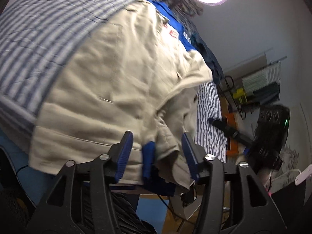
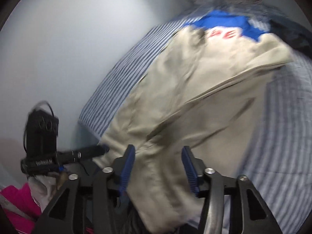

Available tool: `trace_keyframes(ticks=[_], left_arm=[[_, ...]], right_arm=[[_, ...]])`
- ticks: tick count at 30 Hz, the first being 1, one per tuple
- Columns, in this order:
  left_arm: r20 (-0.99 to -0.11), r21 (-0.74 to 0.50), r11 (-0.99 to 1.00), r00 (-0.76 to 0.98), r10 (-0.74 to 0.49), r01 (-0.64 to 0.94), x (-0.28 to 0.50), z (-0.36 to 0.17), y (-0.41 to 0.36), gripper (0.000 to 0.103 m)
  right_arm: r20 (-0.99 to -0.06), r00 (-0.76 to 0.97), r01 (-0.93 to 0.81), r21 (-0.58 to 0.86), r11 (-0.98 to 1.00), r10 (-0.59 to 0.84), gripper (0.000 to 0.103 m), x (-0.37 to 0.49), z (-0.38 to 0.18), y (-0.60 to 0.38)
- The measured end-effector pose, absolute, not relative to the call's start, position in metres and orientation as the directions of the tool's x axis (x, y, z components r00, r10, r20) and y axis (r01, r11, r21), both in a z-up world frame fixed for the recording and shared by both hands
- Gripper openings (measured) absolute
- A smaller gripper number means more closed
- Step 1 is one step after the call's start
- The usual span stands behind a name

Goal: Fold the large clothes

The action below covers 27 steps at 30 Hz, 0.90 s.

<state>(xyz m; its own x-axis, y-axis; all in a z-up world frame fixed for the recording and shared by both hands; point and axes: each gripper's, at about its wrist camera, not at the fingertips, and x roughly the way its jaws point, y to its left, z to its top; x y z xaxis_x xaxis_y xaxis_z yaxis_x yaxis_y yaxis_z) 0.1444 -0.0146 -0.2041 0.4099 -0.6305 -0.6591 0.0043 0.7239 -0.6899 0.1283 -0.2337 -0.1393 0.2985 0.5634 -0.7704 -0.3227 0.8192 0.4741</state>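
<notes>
Beige garment [image 1: 120, 81] on striped sheet [image 1: 39, 39]. Left gripper [image 1: 157, 154] and right gripper [image 2: 158, 165]: jaws released, gripping nothing. Risk: loose near hem slides off the edge, undoing the fold.

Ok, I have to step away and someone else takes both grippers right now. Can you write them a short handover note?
Left gripper: jaws apart, a beige hem lying between them, no pads pressing.
Right gripper: jaws apart over the beige cloth, nothing gripped.
Beige garment: spread on the striped sheet, partly folded, one layer doubled over with a long crease; its near end hangs over the bed edge. A blue garment with red letters lies beyond it.
Done: apparently a first fold.
Left: further folds, squaring up; then probably the other clothes.
</notes>
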Motion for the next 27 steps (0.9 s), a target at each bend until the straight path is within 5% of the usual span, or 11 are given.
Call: trace_keyframes(ticks=[3,11,15,27], left_arm=[[-0.679,-0.670,0.742,0.386,-0.625,0.023,0.151,-0.209,-0.032,0.061],[-0.730,-0.612,0.789,0.346,-0.589,0.053,0.162,-0.223,-0.057,0.060],[-0.738,-0.601,0.795,0.323,-0.592,0.083,0.163,-0.227,-0.063,0.031],[-0.741,-0.581,0.804,0.326,-0.587,0.127,0.164,-0.226,-0.069,0.013]], right_arm=[[-0.759,0.369,-0.225,0.488,0.844,0.537,0.069,0.145,-0.137,-0.272],[-0.723,0.480,0.019,0.574,0.818,0.496,0.076,0.213,-0.161,-0.346],[-0.704,0.511,0.110,0.623,0.774,0.494,0.077,0.245,-0.179,-0.368],[-0.662,0.591,0.302,0.712,0.634,0.461,0.078,0.313,-0.220,-0.399]])
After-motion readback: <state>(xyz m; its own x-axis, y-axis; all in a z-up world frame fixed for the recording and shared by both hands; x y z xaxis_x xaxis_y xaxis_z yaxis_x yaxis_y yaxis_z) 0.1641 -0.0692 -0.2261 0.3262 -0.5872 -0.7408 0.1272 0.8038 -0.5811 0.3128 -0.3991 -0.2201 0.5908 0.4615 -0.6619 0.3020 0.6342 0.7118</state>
